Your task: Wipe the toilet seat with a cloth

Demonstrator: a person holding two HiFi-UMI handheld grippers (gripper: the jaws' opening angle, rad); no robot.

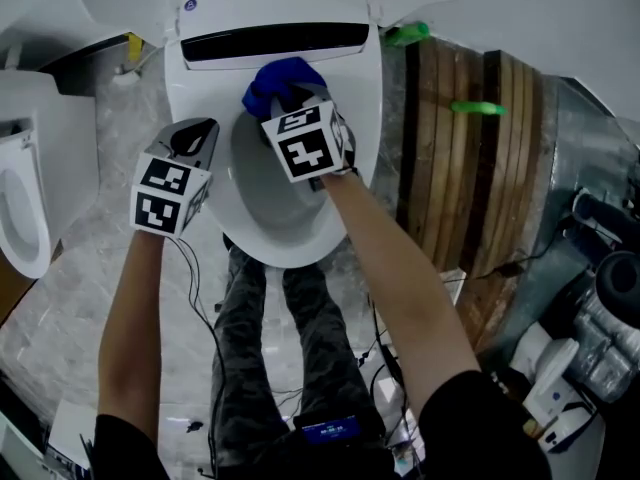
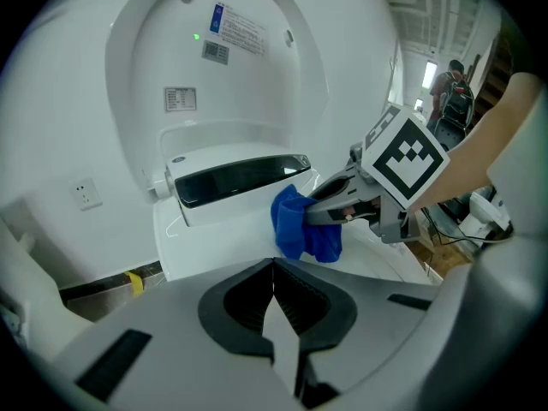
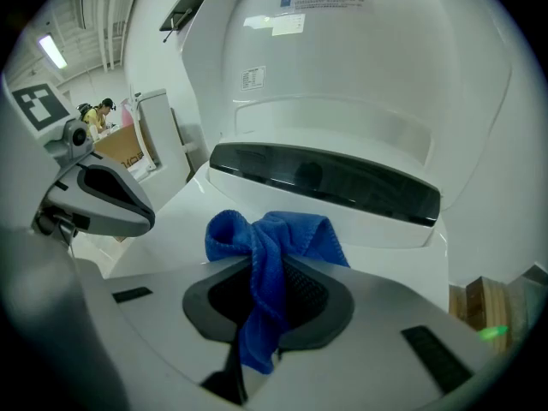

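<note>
A white toilet stands with its lid (image 2: pixel 214 58) raised and its seat (image 1: pixel 205 108) down. My right gripper (image 1: pixel 287 96) is shut on a bunched blue cloth (image 1: pixel 280 76) and holds it at the rear of the seat, just before the dark panel. In the right gripper view the cloth (image 3: pixel 270 247) hangs pinched between the jaws of that gripper (image 3: pixel 261 289). My left gripper (image 1: pixel 197 133) hovers over the seat's left side, shut and holding nothing. Its own view shows its gripper (image 2: pixel 274 268) closed, with the cloth (image 2: pixel 300 225) and right gripper (image 2: pixel 342 199) ahead to the right.
A slatted wooden panel (image 1: pixel 460 168) stands right of the toilet, with green items (image 1: pixel 410 33) near it. A second white toilet (image 1: pixel 25 208) is at the left edge. Cables (image 1: pixel 390 368) and equipment (image 1: pixel 600 338) lie on the floor near the person's legs (image 1: pixel 290 348).
</note>
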